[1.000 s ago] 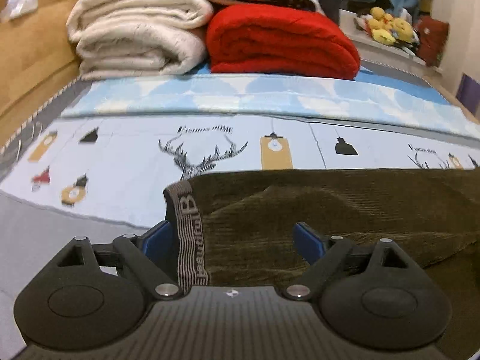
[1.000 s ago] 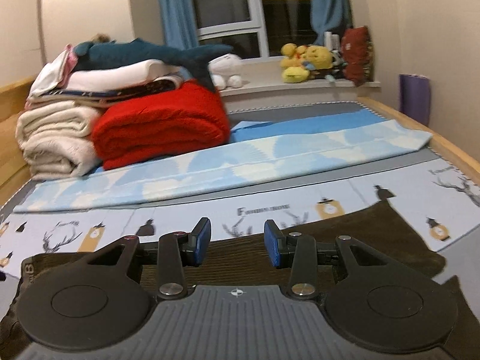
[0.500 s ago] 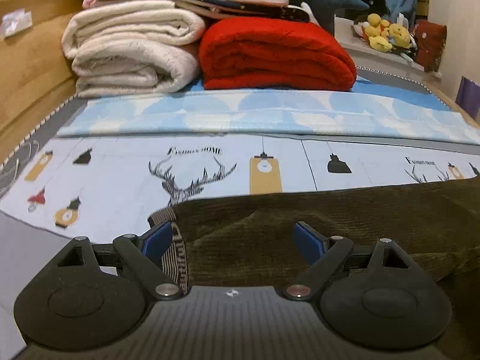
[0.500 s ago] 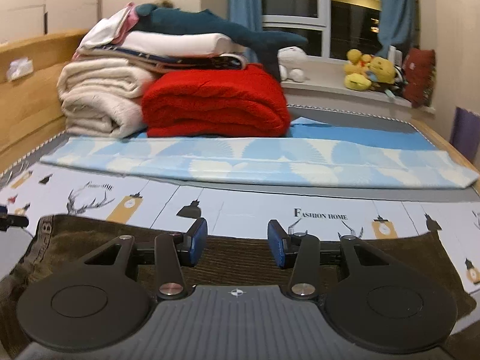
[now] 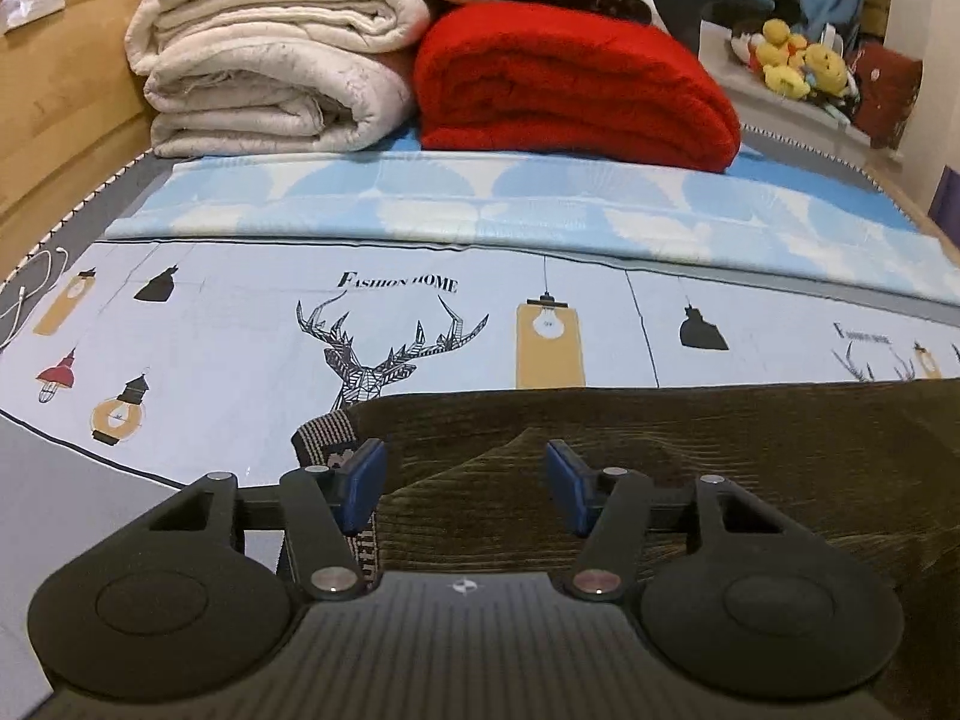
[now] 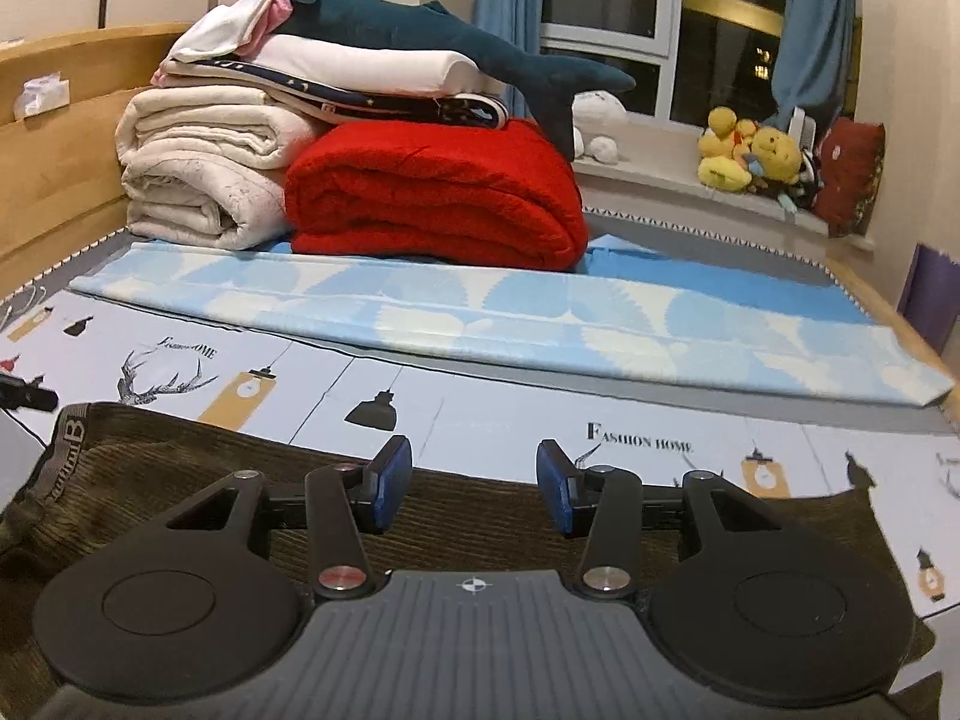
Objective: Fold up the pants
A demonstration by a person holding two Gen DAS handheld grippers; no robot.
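Observation:
Dark olive corduroy pants (image 5: 690,456) lie flat on the printed bed sheet, with a striped lettered waistband (image 5: 327,435) at their left end. My left gripper (image 5: 465,483) is open, low over the waistband end, with nothing between its blue pads (image 5: 360,480). In the right wrist view the pants (image 6: 180,480) stretch from the waistband (image 6: 69,438) at the left to the leg ends at the right. My right gripper (image 6: 474,489) is open and empty, low over the middle of the far edge of the pants.
A red folded blanket (image 6: 432,192), cream folded blankets (image 6: 198,174) and a plush shark (image 6: 420,42) are stacked at the head of the bed. A light blue cloth (image 6: 480,312) lies across the bed. A wooden bed frame (image 5: 54,90) borders the left. A white cable (image 5: 24,294) lies at the left edge.
Both grippers have tilted and shifted over the pants; the left gripper now sits closer to the waistband, with the cloth lying lower and flatter. Both stay open.

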